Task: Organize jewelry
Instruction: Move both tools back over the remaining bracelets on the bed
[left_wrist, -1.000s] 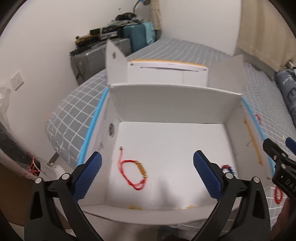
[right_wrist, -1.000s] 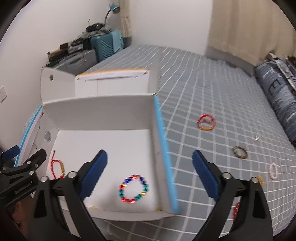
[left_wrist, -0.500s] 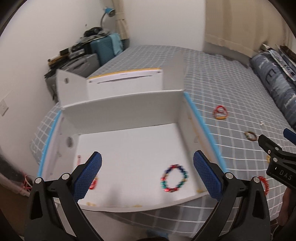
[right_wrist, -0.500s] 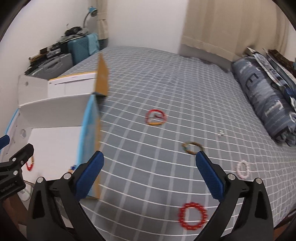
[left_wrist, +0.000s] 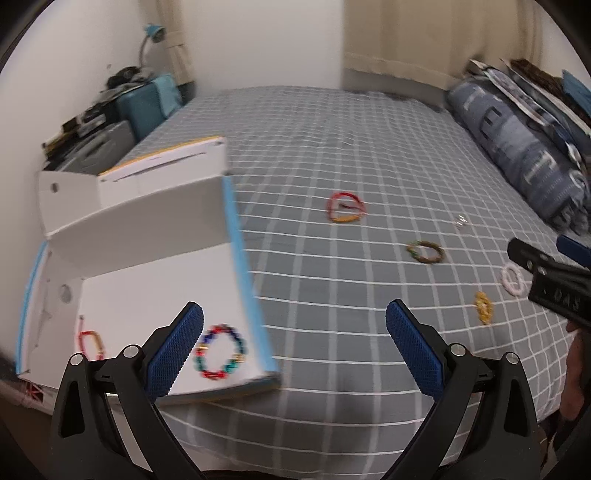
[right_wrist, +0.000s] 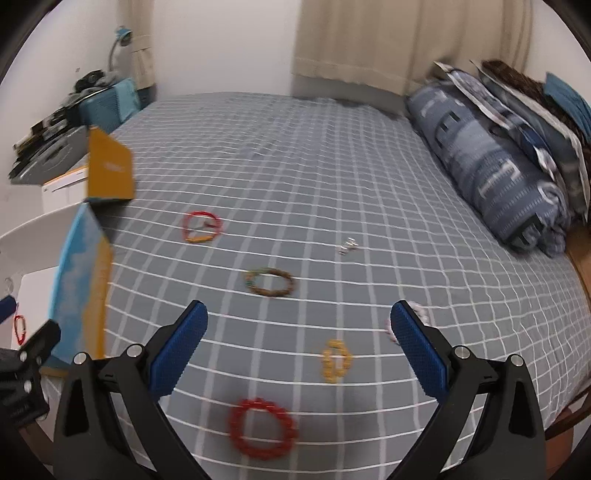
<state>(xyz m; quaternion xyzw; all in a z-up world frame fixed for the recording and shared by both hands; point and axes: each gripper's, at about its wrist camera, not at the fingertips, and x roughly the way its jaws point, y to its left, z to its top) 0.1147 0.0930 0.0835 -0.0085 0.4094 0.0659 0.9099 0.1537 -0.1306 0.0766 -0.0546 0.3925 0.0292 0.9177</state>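
Observation:
A white cardboard box (left_wrist: 147, 236) with blue edges lies open on the bed's left side. Inside it are a multicoloured bead bracelet (left_wrist: 219, 356) and a red cord bracelet (left_wrist: 90, 343). Loose on the grey checked bedspread lie a red cord bracelet (right_wrist: 202, 227), a brown bead bracelet (right_wrist: 269, 282), a yellow piece (right_wrist: 335, 360), a red bead bracelet (right_wrist: 262, 428), a small silver piece (right_wrist: 347, 245) and a pale pink bracelet (left_wrist: 513, 278). My left gripper (left_wrist: 294, 349) is open over the box's right wall. My right gripper (right_wrist: 298, 349) is open above the yellow piece.
A rolled blue patterned duvet (right_wrist: 487, 162) and pillows line the bed's right side. Suitcases and clutter (left_wrist: 110, 118) stand by the wall beyond the box. The box's yellow-sided flap (right_wrist: 110, 170) sticks up. Curtains (right_wrist: 369, 40) hang at the back.
Both grippers have swung right, from over the box to over the open bedspread. The box has slid to the left of both views and the loose bracelets have come into view. Both stay open.

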